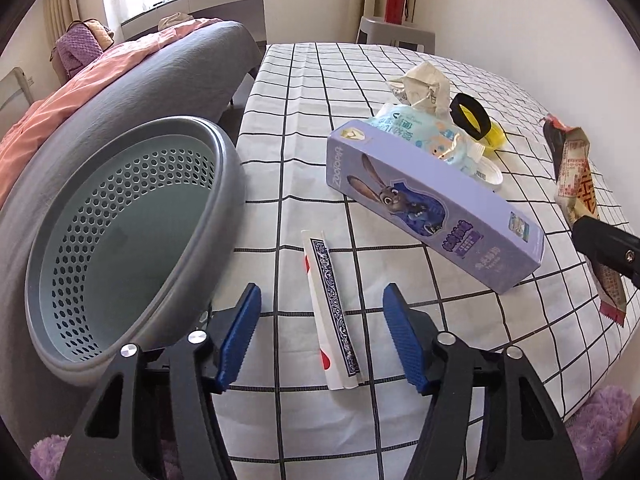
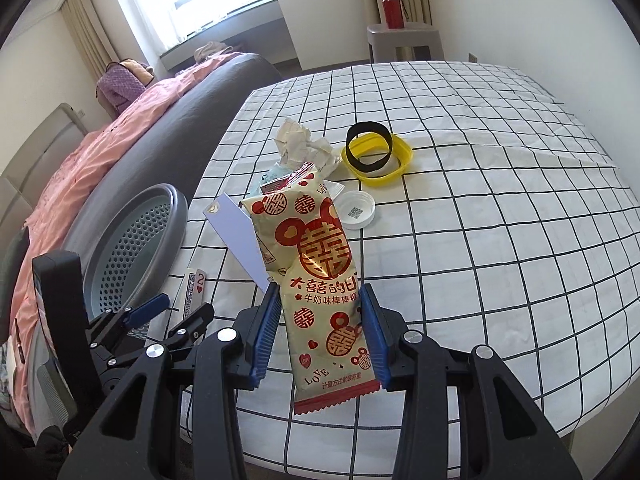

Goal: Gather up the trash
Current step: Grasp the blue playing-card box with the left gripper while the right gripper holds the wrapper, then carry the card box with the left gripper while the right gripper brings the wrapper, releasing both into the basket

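My right gripper [image 2: 320, 296] is shut on a gold and red candy wrapper [image 2: 320, 264], held upright above the table; the wrapper also shows in the left wrist view [image 1: 576, 184]. My left gripper [image 1: 322, 300] is open and empty, its blue pads on either side of a playing card packet [image 1: 334, 304] lying flat on the checked tablecloth [image 1: 304, 120]. A perforated grey trash basket [image 1: 120, 232] stands left of the table edge. A purple rabbit carton [image 1: 432, 200], a blue wipes pack [image 1: 416, 124], crumpled paper [image 1: 424, 84], a yellow ring with black band [image 2: 376, 152] and a white lid [image 2: 356, 210] lie beyond.
A grey sofa [image 1: 132, 92] with a pink blanket [image 1: 72, 92] stands left, behind the basket. A grey stool [image 2: 404, 42] with a red bottle [image 2: 391, 8] stands beyond the far table edge. Purple fluffy fabric [image 1: 600, 416] lies below the near table edge.
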Demonstrator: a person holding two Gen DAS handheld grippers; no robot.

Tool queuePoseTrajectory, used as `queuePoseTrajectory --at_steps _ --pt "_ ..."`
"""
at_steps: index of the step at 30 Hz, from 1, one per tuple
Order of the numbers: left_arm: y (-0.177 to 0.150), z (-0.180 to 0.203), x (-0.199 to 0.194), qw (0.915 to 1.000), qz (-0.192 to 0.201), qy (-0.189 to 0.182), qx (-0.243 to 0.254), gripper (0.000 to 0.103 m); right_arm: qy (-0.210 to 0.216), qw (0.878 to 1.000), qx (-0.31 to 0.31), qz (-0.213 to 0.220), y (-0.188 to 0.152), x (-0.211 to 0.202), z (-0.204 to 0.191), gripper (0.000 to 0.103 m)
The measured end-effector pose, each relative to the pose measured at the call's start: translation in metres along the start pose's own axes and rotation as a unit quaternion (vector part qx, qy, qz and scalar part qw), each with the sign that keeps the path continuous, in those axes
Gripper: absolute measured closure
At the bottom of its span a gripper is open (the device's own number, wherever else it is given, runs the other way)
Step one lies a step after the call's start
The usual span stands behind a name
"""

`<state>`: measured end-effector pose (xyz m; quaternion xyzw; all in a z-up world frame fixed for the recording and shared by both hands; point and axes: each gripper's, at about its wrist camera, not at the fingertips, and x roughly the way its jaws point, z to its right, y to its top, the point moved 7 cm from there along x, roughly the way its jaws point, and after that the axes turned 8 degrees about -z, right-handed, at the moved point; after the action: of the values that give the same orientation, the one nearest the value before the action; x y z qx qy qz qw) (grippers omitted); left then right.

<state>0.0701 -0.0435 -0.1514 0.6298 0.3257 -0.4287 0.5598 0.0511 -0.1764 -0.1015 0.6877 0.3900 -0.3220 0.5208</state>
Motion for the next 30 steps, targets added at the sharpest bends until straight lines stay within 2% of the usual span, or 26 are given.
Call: queuePoseTrajectory --at_steps 4,6,11,18,24,30 --pt "-0.001 0.003 0.003 1.0 -0.002 0.003 0.008 0.064 0.006 1.0 0.003 0.004 0.0 -0.002 -0.001 0.063" --pt "-0.001 0.004 0.002 1.0 -0.002 -0.001 0.009 0.087 0.008 1.0 0.004 0.004 0.0 -0.003 -0.001 0.063" --pt "-0.003 0.008 -0.007 0.9998 0.007 -0.009 0.019 0.087 0.007 1.0 0.005 0.006 0.0 -0.004 -0.001 0.063" --pt "0.007 -0.007 -0.048 0.9982 0.052 -0.028 0.004 0.087 0.003 1.0 -0.007 0.006 0.001 -0.007 -0.014 0.063" --pt "0.026 -0.049 -0.08 0.9953 0.095 -0.011 -0.019 0.087 0.01 0.999 -0.039 0.006 0.012 -0.005 -0.048 0.063" --pt "0.042 -0.109 -0.096 0.991 0.12 0.02 -0.054 0.087 0.028 0.996 -0.081 0.012 0.039 0.004 -0.1 0.063"
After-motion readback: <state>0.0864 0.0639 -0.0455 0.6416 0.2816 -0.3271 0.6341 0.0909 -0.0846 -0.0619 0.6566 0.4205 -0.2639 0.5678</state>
